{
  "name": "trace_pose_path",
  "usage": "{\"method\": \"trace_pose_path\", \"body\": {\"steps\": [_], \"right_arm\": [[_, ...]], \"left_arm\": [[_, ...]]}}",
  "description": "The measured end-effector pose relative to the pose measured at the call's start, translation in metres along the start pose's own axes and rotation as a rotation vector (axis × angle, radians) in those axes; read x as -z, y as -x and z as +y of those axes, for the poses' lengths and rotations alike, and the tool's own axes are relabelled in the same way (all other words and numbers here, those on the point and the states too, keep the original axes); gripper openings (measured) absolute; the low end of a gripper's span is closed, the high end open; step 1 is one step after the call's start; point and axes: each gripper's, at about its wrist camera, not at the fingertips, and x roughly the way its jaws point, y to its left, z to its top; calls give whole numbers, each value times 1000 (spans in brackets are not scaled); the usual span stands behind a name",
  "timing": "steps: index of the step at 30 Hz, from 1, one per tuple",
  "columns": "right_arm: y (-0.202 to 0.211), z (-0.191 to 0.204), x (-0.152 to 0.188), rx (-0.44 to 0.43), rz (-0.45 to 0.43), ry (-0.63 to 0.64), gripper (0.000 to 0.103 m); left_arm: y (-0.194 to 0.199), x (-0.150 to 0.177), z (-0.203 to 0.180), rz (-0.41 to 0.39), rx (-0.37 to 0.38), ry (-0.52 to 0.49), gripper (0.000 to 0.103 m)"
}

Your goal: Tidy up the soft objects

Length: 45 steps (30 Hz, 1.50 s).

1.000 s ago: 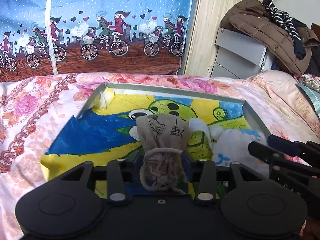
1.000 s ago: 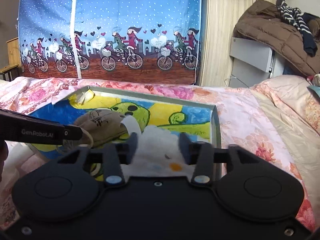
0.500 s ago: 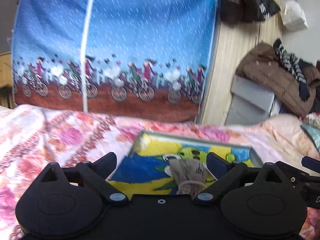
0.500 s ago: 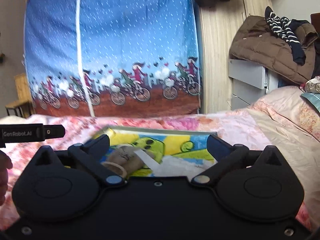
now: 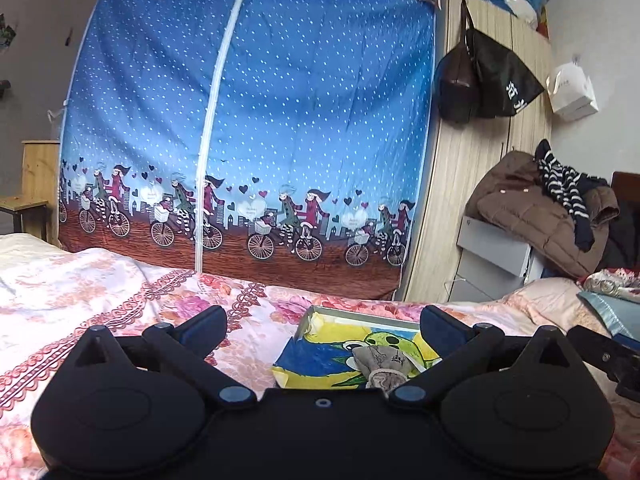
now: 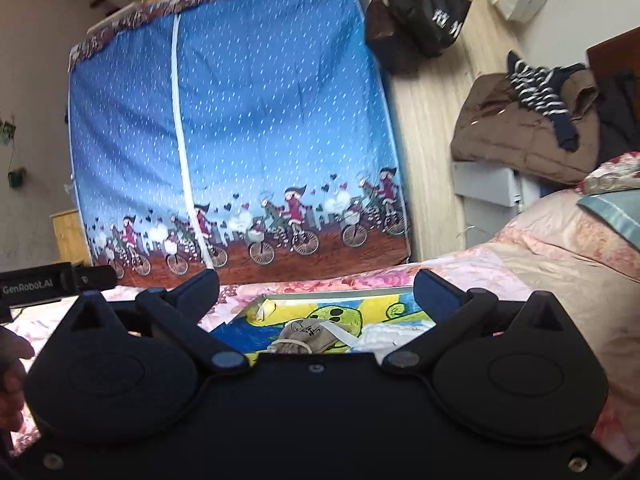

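Observation:
A shallow grey tray [image 5: 362, 313] with a cartoon-printed liner lies on the flowered bedspread. A brown drawstring pouch [image 5: 378, 360] rests inside it. In the right wrist view the pouch [image 6: 306, 332] lies next to a white plush toy [image 6: 390, 332] in the same tray [image 6: 332, 294]. My left gripper [image 5: 324, 322] hangs back from the tray, its jaws opening wide with nothing between them. My right gripper [image 6: 318, 286] is open and empty too, also short of the tray. Each gripper shows at the edge of the other's view.
A blue fabric wardrobe [image 5: 248, 128] with a bicycle print stands behind the bed. A wooden cabinet [image 5: 480, 200] with hanging bags is to its right. A brown coat [image 5: 536, 208] lies on a grey box. A person's hand [image 6: 12, 360] shows at the left.
The left gripper let go of the pouch and the right one of the white plush. Both opened wide and drew back and up from the tray, where both toys now lie.

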Motion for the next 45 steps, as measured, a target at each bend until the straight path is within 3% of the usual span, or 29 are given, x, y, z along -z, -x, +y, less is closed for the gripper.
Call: {"method": "trace_pose_path", "body": {"steps": [9,16,19,27,45], "right_arm": [[52,-5,9,111,36,-58,103],[72,-1,17,197,90,-55,103],[75,-4,18,217,112,-81,103],[69,-3,25,243,158,-40,103],[68,-3,31,235,214,-9,103]], "left_arm": [[71,20,20,15,10,5,102],[102,35,27,89,54,17,102],[110,43,29,110,35,12,102],[118,60,28,122,29,-60,102],[108,69,29,164,54,-61,102]]}}
